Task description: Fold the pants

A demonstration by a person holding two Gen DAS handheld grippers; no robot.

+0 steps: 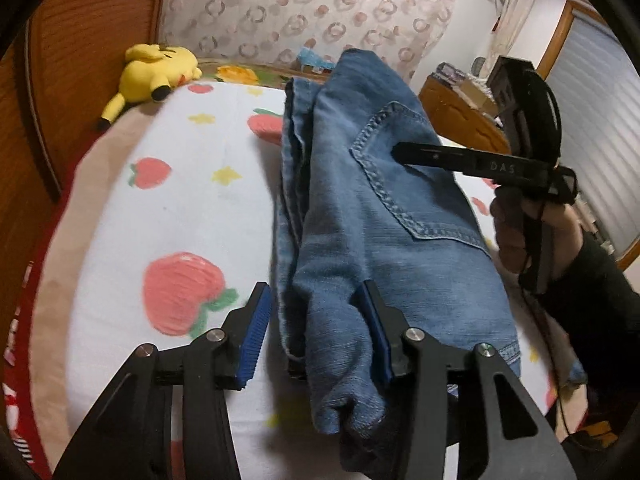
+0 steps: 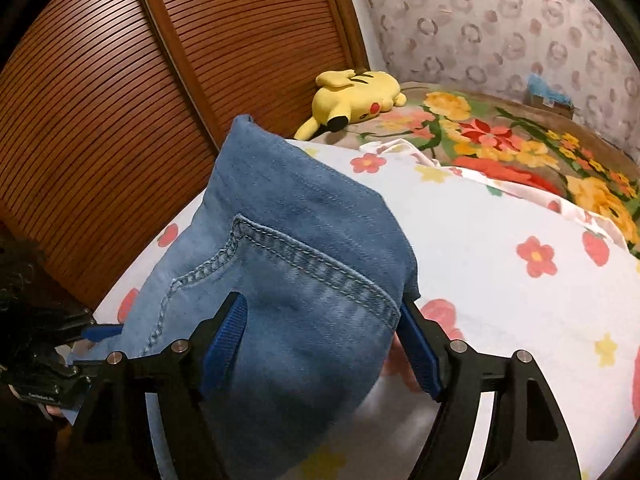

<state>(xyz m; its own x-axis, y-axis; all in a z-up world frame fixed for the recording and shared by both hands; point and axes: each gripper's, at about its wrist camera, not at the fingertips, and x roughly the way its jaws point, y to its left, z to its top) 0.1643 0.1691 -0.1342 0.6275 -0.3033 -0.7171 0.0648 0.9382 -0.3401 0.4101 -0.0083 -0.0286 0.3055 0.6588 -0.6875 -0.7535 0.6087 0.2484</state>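
Observation:
A folded stack of blue jeans [image 1: 360, 220] lies on the white strawberry-print sheet [image 1: 180, 208], back pocket [image 1: 404, 184] facing up. My left gripper [image 1: 316, 334] straddles the stack's near left edge. Its right pad sits against the denim and its left pad stands just off it, so it is open. In the right wrist view, my right gripper [image 2: 320, 344] is open wide around the other end of the jeans [image 2: 288, 240], with a small gap at its right pad. A hand [image 1: 516, 236] holds the right gripper [image 1: 400, 152] over the pocket. The left gripper [image 2: 80, 344] shows at the far left edge.
A yellow plush toy [image 1: 156, 68] [image 2: 356, 96] lies at the head of the bed by the slatted wooden panel [image 2: 120, 100]. A floral blanket [image 2: 500, 136] covers the far side. A wooden desk [image 1: 460, 108] with clutter stands beyond the bed.

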